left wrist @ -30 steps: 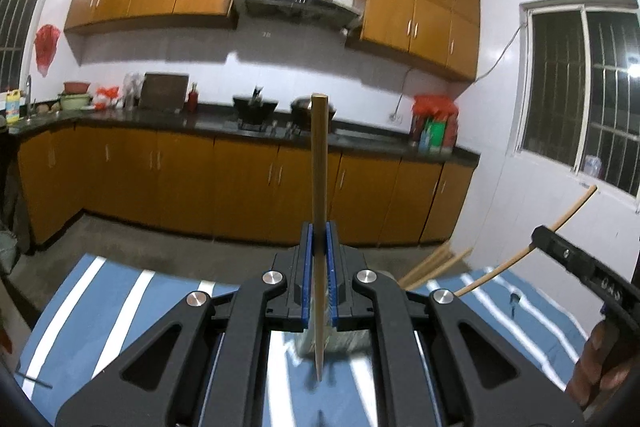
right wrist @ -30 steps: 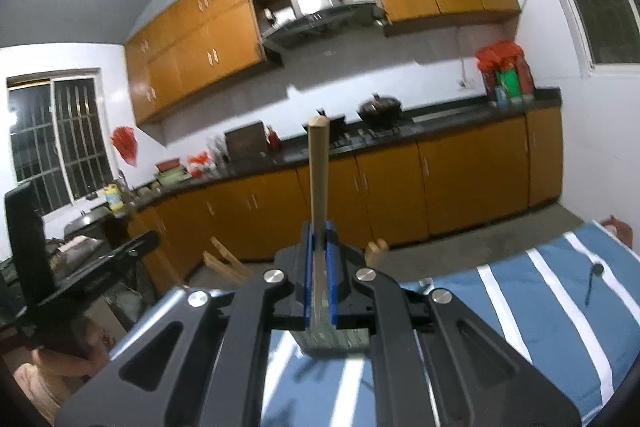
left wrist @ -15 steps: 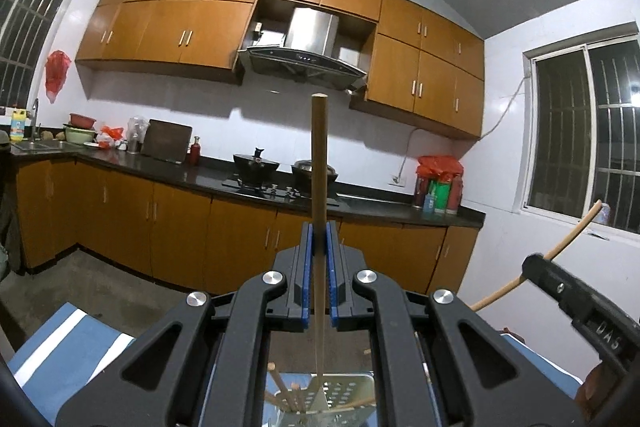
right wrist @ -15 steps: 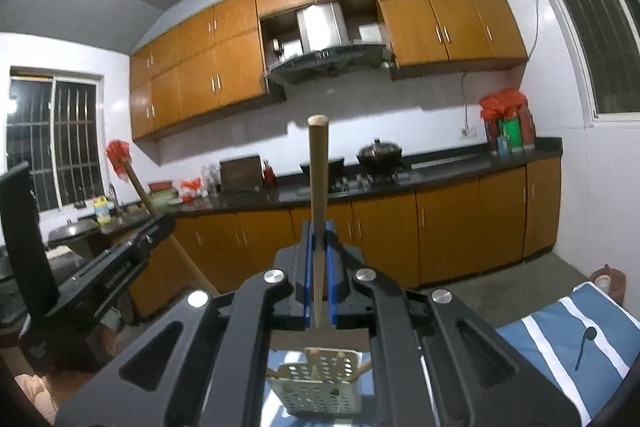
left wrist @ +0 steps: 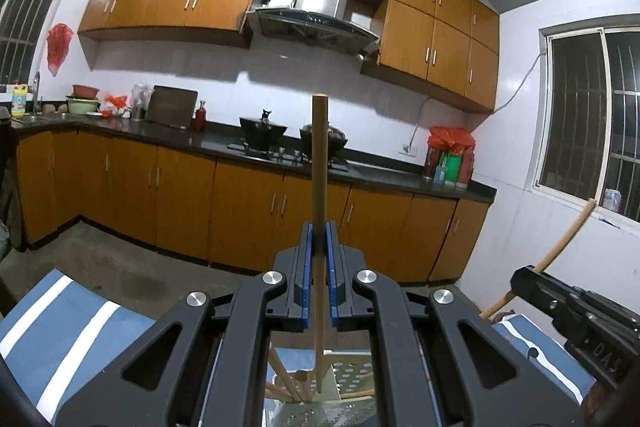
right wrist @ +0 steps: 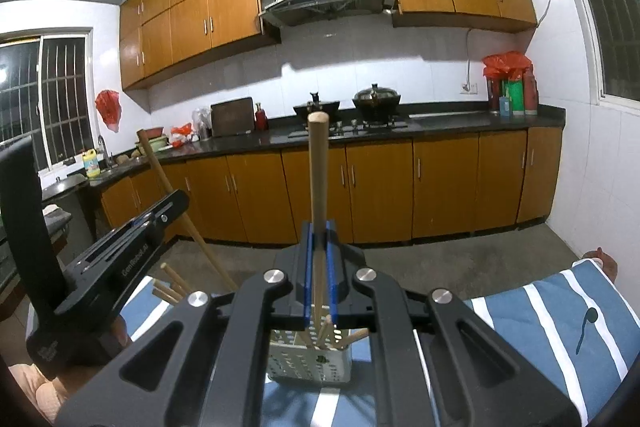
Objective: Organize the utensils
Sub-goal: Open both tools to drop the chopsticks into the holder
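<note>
My left gripper (left wrist: pixel 319 239) is shut on a wooden chopstick (left wrist: pixel 320 171) held upright, its lower end over a white perforated utensil holder (left wrist: pixel 352 387) that holds several chopsticks. My right gripper (right wrist: pixel 319 239) is shut on another upright chopstick (right wrist: pixel 318 171), above the same holder (right wrist: pixel 312 359). The right gripper and its chopstick (left wrist: pixel 560 251) show at the right of the left wrist view. The left gripper and its chopstick (right wrist: pixel 180 211) show at the left of the right wrist view.
The holder stands on a blue and white striped cloth (right wrist: pixel 540 315). A small dark spoon (right wrist: pixel 586 323) lies on the cloth to the right. More chopsticks (right wrist: pixel 172 283) lie at the cloth's left. Kitchen cabinets (left wrist: pixel 240 203) and a stove stand beyond.
Both grippers have tilted up and then slightly down, and the holder has come into view beneath them. Each still holds its chopstick upright.
</note>
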Available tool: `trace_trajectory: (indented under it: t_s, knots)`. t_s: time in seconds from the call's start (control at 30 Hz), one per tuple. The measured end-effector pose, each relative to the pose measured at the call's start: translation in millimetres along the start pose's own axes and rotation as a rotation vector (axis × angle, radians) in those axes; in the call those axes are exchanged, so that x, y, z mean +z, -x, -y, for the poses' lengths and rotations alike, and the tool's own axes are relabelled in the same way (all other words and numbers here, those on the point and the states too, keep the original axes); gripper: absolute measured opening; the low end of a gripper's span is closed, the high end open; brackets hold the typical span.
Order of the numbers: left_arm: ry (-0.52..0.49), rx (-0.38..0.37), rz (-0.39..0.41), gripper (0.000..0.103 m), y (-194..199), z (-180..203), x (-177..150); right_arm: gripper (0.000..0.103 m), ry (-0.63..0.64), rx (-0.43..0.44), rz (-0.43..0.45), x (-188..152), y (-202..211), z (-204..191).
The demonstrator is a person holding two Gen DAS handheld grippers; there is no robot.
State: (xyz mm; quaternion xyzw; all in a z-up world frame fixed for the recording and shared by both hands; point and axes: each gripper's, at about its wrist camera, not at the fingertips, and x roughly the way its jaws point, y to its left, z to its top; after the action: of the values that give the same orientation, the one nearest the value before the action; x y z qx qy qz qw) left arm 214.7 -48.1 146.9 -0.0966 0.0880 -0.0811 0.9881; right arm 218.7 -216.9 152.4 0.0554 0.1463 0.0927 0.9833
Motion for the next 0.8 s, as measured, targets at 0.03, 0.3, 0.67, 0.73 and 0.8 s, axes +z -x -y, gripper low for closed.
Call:
trace_trajectory:
  t_s: [0.03, 0.3, 0.67, 0.73, 0.8]
  knots:
    - [0.0, -0.001, -0.002, 0.008, 0.4, -0.1, -0.6, 0.008, -0.001, -0.003, -0.006, -1.3, -1.5, -0.6]
    - [-0.01, -0.005, 0.025, 0.042, 13.6, -4.9, 6.4, 0.019, -0.003, -0.008, 0.017, -2.1, 10.4, 1.2]
    - [-0.028, 0.045, 0.026, 0.079, 70.3, -33.2, -0.2, 0.089, 0.03, -0.1, 0.135, -31.3, 73.8, 5.5]
    - [-0.036, 0.056, 0.02, 0.087, 83.4, -39.8, -4.7, 0.096, 0.009, -0.115, 0.147, -42.7, 85.4, 8.8]
    - [-0.043, 0.064, 0.016, 0.096, 98.9, -47.7, -10.0, 0.099, -0.007, -0.136, 0.167, -53.4, 97.3, 10.4]
